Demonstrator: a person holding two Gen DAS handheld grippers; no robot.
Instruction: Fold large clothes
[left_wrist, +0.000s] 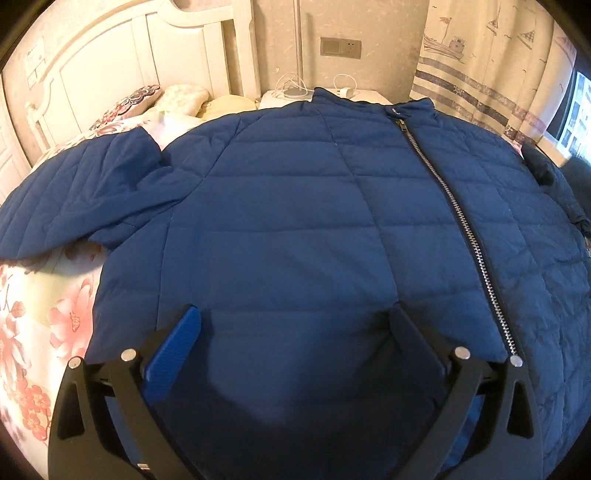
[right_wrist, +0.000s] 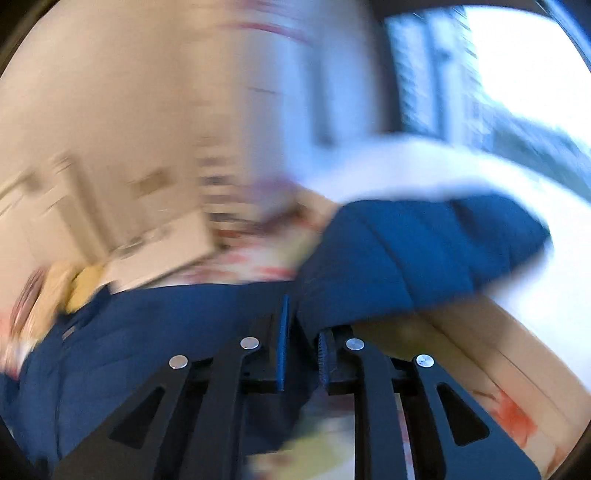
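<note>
1. Jacket (left_wrist: 295, 206) lies zipped on floral bed (left_wrist: 33, 314); right sleeve cut off.
2. Left claw (left_wrist: 295, 325) spread wide above hem.
3. Right claw (right_wrist: 301, 350) clenched on sleeve (right_wrist: 406, 258); surroundings blurred.

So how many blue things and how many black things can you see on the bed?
Blue: 1, the jacket lying zipped up
Black: 2, the left gripper over it and the right gripper pinching its sleeve
Total: 3

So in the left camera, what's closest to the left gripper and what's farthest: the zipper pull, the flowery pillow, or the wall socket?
From the left gripper:
1. Zipper pull, up at the jacket collar, right.
2. Flowery pillow, left, by the headboard.
3. Wall socket, on the back wall, top middle.
</note>
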